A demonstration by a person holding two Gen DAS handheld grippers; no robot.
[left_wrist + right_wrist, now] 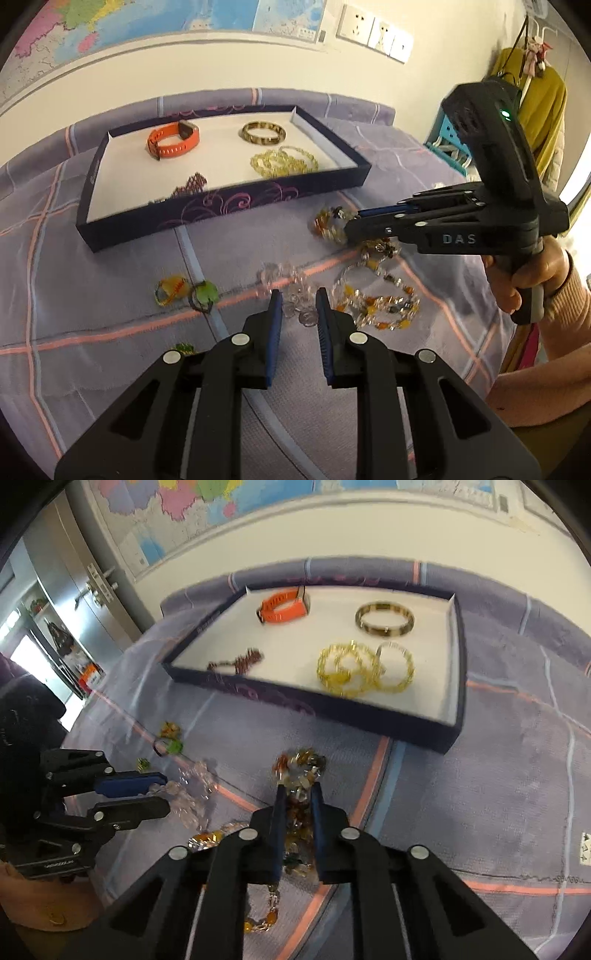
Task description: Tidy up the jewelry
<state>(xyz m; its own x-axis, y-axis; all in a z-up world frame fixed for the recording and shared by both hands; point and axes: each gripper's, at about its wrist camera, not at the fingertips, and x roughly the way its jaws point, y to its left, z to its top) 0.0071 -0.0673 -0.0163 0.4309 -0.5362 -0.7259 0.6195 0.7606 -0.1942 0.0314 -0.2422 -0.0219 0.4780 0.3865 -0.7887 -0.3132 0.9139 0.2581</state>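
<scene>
The right tongs [297,794] are clamped on the amber bead necklace [301,768], lifted near the tray [456,716]. The left tongs [299,302] stand apart over clear beads [284,280] on the bed. The necklace's trailing tail may snag the remaining strands and drag them.

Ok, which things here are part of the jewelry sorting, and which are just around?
Job:
- dark floral tray
- orange watch
- gold bangle
- yellow bead bracelets
- amber bead necklace, in right tongs
- clear crystal beads

Background:
- wall map
- wall sockets
</scene>
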